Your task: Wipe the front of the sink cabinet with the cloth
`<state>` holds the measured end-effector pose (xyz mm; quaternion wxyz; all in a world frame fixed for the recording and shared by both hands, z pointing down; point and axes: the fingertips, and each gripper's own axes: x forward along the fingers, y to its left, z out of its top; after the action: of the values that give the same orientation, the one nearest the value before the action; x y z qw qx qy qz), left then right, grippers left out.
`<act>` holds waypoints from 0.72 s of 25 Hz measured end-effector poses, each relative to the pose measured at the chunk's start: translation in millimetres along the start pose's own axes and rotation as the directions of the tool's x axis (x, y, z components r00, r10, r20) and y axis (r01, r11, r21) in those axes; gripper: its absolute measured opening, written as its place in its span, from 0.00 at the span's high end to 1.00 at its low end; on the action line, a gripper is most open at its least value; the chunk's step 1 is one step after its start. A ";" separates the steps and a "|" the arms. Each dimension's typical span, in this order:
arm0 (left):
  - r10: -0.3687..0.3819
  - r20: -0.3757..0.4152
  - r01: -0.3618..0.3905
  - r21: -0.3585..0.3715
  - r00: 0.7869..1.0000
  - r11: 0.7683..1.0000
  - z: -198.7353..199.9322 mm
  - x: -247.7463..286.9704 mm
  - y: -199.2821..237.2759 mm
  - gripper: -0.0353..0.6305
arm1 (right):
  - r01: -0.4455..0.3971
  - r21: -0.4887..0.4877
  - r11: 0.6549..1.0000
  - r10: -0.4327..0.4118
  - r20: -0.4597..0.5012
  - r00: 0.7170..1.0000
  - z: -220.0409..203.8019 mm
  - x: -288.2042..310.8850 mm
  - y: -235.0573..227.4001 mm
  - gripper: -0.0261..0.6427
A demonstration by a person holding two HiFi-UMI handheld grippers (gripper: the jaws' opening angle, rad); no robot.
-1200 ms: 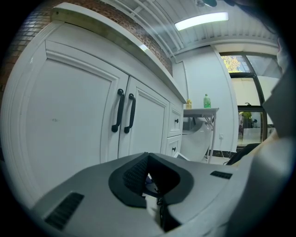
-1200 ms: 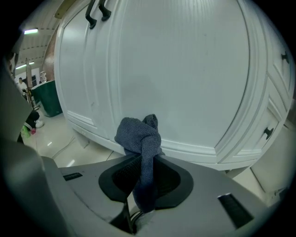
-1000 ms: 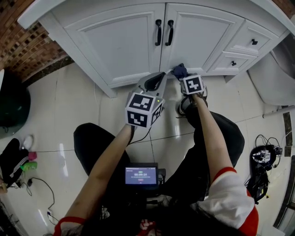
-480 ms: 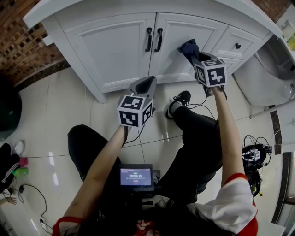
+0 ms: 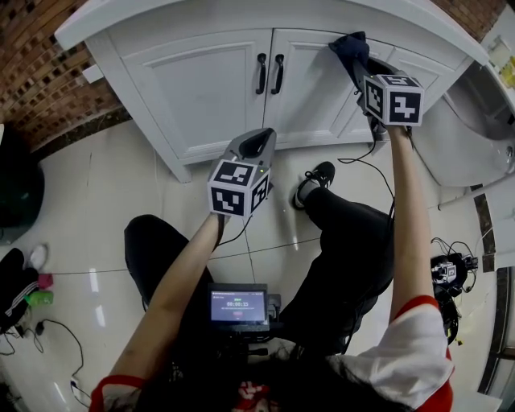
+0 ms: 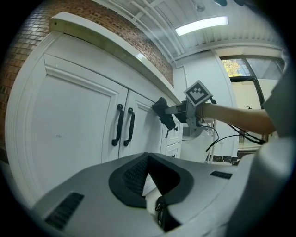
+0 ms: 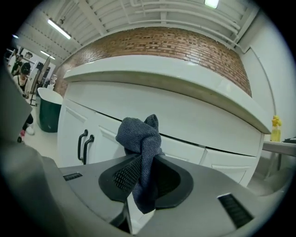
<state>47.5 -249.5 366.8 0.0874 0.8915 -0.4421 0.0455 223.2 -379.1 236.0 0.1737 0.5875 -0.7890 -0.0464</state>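
Since 0.5 s ago: cloth [image 5: 351, 47] has gone up the cabinet [image 5: 201, 88] front, from mid-height of the right door [image 5: 310, 92] to that door's top edge, just under the countertop [image 5: 241, 12]. One second ago it was down at the door's foot. Left arm has hardly changed place.

Cloth: dark blue-grey, bunched into a knot-like wad. My right gripper [image 7: 143, 178] is clamped on it; the wad stands up above the jaw tips and a tail hangs down between them. From the left gripper view the wad looks pressed flat to the cabinet face, right of the two black handles [image 5: 269, 72].

Right arm: stretched forward and up, marker cube facing the head camera.

Left gripper [image 6: 148, 162]: jaws closed tip to tip, nothing between them. It hangs low in front of the left door, apart from the cabinet, pointing toward the handles.

Surroundings: pale glossy floor [image 5: 96, 209]; small lit screen [image 5: 239, 306] at my waist; black shoe [image 5: 315, 179] below the right door; brick wall [image 5: 40, 72] left of the cabinet.
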 end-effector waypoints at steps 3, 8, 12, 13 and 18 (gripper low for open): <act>0.006 0.001 -0.006 0.010 1.000 1.000 3.1 1.1 0.2 0.89 | 0.014 0.025 1.000 -0.014 0.005 1.000 -2.0 2.3 -7.4 0.84; 0.006 -0.009 -0.006 0.018 1.000 1.000 1.5 4.6 -1.3 0.89 | 0.014 0.088 0.996 -0.010 -0.038 0.999 -33.9 16.8 -10.0 0.84; 0.004 -0.022 -0.004 0.024 1.000 1.000 -3.6 10.1 -2.6 0.89 | 0.013 0.113 0.994 -0.002 -0.097 0.995 -71.8 30.4 -6.1 0.84; 0.004 -0.025 -0.004 0.025 1.000 1.000 -5.2 11.2 -2.4 0.89 | 0.012 0.119 0.993 0.001 -0.111 0.994 -80.9 33.7 -3.9 0.84; 0.004 -0.038 -0.003 0.024 0.999 1.000 -11.9 15.4 -0.9 0.89 | 0.008 0.151 0.989 0.019 -0.173 0.985 -124.7 47.0 10.3 0.84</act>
<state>57.5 -258.7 380.8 0.0850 0.8907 -0.4413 0.0680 243.1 -404.0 365.8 0.1971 0.5986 -0.7737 0.0653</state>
